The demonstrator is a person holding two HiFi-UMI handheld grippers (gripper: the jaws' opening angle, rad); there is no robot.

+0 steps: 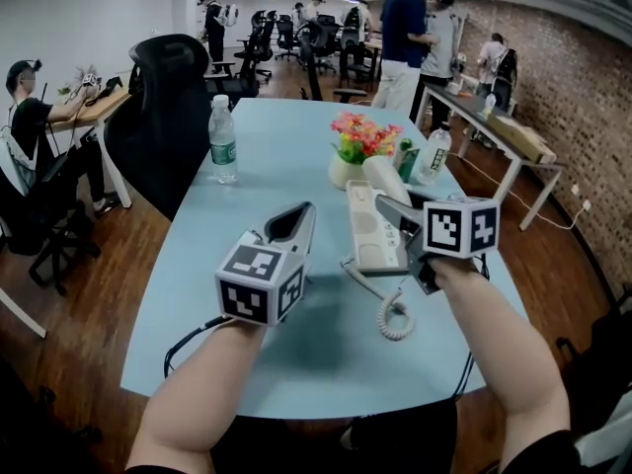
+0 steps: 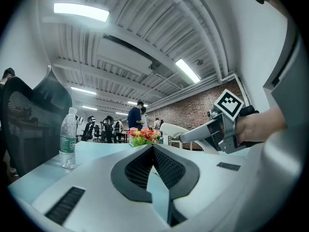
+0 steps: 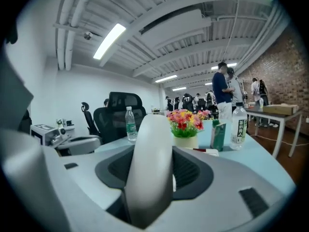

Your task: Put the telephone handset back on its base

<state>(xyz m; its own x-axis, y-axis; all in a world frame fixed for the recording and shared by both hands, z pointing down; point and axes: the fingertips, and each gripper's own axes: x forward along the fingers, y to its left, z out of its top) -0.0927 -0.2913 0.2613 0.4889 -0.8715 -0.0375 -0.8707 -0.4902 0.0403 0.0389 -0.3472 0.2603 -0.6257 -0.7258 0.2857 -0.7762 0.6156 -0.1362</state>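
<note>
**Q:** Office desks, a brick wall and standing people make up the background of the head view; what is found on the light-blue table (image 1: 286, 166)?

**A:** The telephone base (image 1: 370, 230) is seen near the table's right edge, and its coiled cord (image 1: 395, 316) is trailed toward the near edge. The handset (image 1: 385, 178) is held by the right gripper (image 1: 387, 203) at the base's far end; contact with the base cannot be judged. The left gripper (image 1: 304, 213) is kept over the table's middle, apart from the phone. A flower pot (image 1: 348, 171) is placed just beyond the base, and a water bottle (image 1: 223, 144) toward the left edge.

**Q:** What is added by the left gripper view?

**A:** Its jaws are seen pressed together at the tips, with nothing between them. The handset is shown off to the right in the other gripper, raised clear of the table.

**Q:** And by the right gripper view?

**A:** The jaws are seen clamped on the handset's pale body, which is gripped across its width and runs up between the pads.

**Q:** How is the step best done?

**A:** The handset should probably be turned lengthwise along the cradle and lowered level, so that both ends are seated together. The cord should be kept from being trapped underneath. The grip is best released only once the weight is borne by the base.
</note>
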